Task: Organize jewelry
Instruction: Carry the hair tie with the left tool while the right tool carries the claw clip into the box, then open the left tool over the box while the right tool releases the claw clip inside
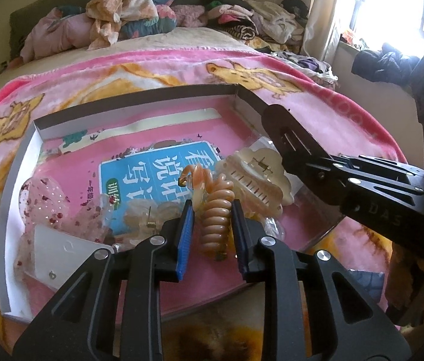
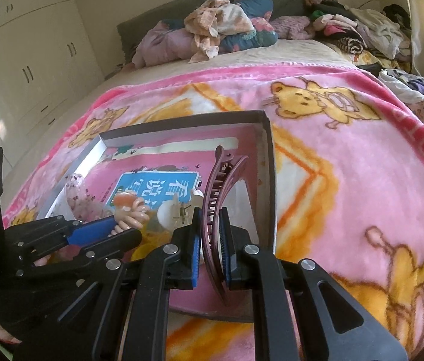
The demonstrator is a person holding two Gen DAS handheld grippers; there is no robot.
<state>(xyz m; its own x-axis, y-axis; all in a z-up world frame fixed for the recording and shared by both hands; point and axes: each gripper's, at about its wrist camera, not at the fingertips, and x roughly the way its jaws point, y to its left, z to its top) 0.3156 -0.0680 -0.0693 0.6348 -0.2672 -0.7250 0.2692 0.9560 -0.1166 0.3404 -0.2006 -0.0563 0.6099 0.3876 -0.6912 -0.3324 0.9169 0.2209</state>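
A coiled peach hair tie (image 1: 215, 210) is clamped by the left gripper (image 1: 213, 228); a maroon hair clip (image 2: 218, 210) is gripped by the right gripper (image 2: 212, 240), at the box's (image 2: 267, 162) three o'clock wall

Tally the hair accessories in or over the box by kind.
Claw clips: 2, cream and clear
Banana clips: 1, maroon
Spiral hair ties: 1, peach
Mesh scrunchies: 1
Total: 5

A home bedroom is shown: a bed (image 2: 272, 57) with heaped clothes (image 2: 359, 30), a pink blanket (image 2: 347, 156), built-in wardrobes (image 2: 22, 60).
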